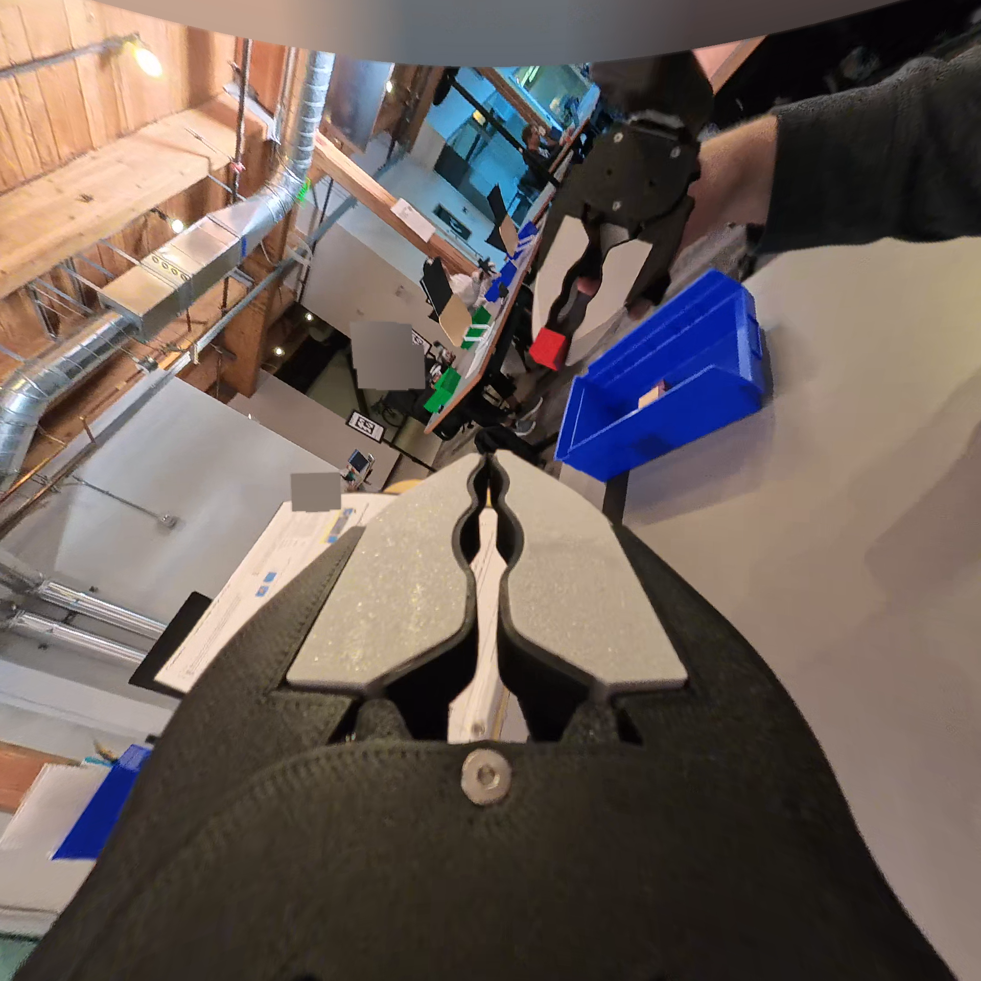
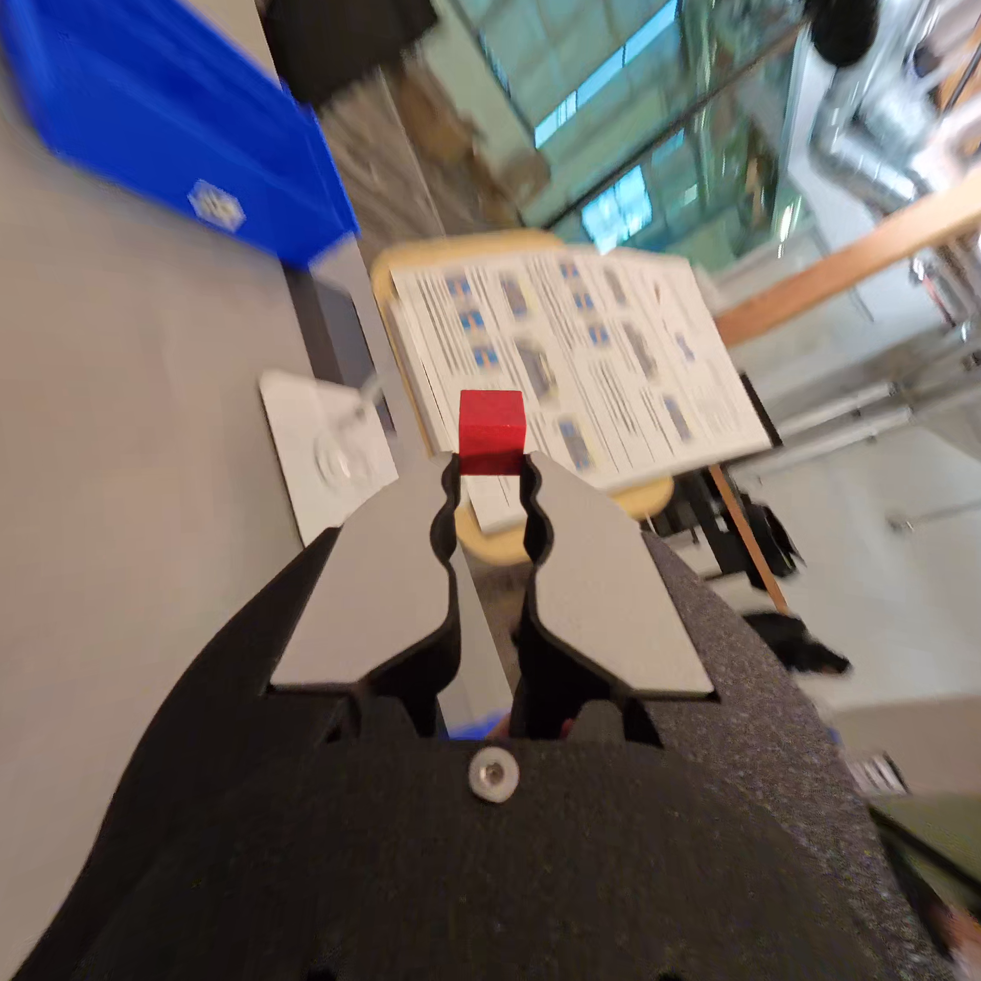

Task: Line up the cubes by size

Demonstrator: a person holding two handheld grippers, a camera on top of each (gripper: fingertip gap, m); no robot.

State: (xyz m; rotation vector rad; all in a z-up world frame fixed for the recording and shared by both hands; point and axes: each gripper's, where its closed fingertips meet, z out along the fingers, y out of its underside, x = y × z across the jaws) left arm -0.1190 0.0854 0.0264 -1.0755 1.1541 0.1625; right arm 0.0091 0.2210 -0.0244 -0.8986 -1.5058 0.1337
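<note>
My left gripper point(image 1: 487, 463) is shut with its fingertips together and nothing between them, raised above the grey table point(image 1: 796, 584). My right gripper point(image 2: 491, 467) is shut on a red cube point(image 2: 491, 432), both pads pressed on its sides, and holds it in the air. The left wrist view shows that gripper farther off point(image 1: 602, 313), held by a hand in a dark sleeve, with the red cube point(image 1: 548, 347) at its fingertips. A blue bin point(image 1: 669, 382) stands on the table near its edge, with a small tan and purple cube point(image 1: 654, 395) inside.
The blue bin also shows in the right wrist view point(image 2: 175, 122), at the upper left. A stack of printed sheets point(image 2: 573, 361) lies on a round wooden stool beyond the table edge. A white card point(image 2: 324, 451) lies on the table near the edge. About 20 cm separates my left fingertips from my right.
</note>
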